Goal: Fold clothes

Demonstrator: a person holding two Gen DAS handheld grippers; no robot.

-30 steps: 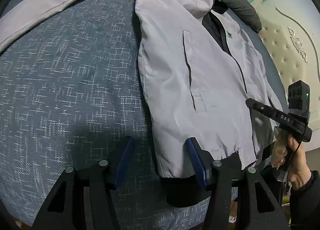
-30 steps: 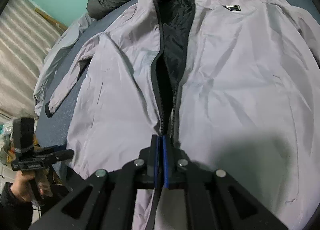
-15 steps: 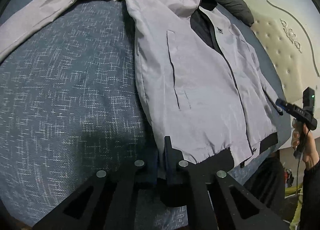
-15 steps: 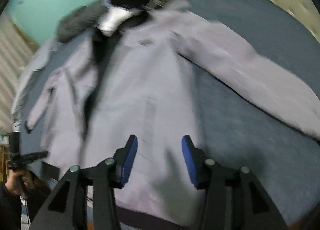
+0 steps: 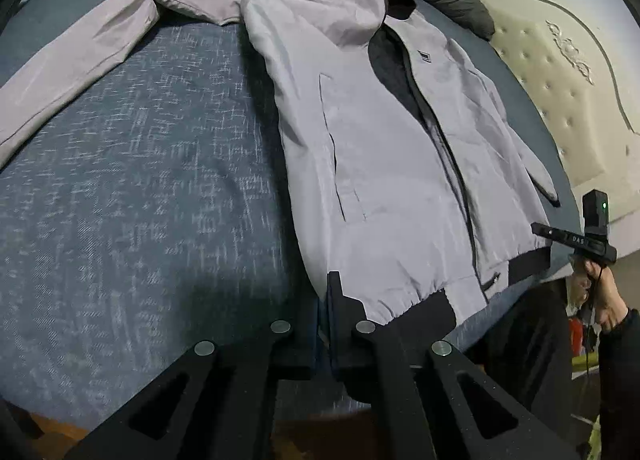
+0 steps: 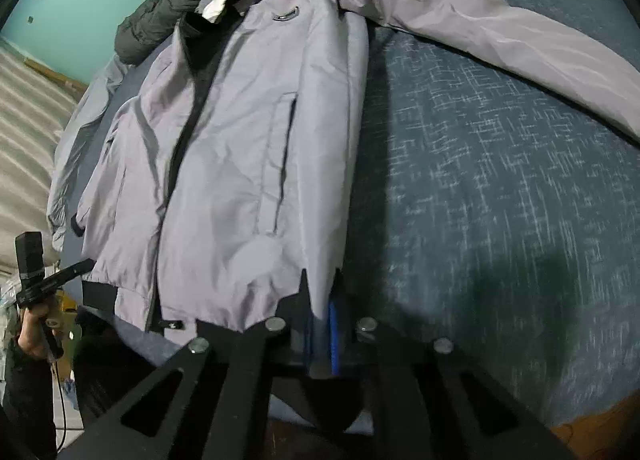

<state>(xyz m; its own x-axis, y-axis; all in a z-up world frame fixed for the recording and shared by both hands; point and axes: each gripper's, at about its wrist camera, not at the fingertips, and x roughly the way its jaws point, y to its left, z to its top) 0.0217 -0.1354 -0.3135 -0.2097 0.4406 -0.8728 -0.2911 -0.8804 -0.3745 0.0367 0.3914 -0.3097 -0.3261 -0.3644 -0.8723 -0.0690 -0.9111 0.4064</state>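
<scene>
A grey jacket (image 5: pixel 392 180) with a black hem band lies front up on the blue bed cover, zip partly open, sleeves spread out to both sides. My left gripper (image 5: pixel 325 316) is shut on the hem corner nearest it, and the fabric edge runs in between its fingers. In the right wrist view the same jacket (image 6: pixel 240 180) shows, and my right gripper (image 6: pixel 320 324) is shut on the opposite hem corner, with grey cloth between its blue pads. Each gripper also shows from the side in the other's view: the right gripper (image 5: pixel 536 226), and the left gripper (image 6: pixel 89 263).
The blue bed cover (image 5: pixel 140 180) stretches wide beside the jacket. A dark padded coat (image 5: pixel 448 0) and other clothes lie at the head of the bed. A cream tufted headboard (image 5: pixel 560 72) stands behind. The person's hand (image 5: pixel 600 292) holds the right gripper's handle past the bed's edge.
My left gripper has shut on the hem corner and risen a little. My right gripper left the zip at the middle, swung sideways, opened, then shut on the outer hem corner.
</scene>
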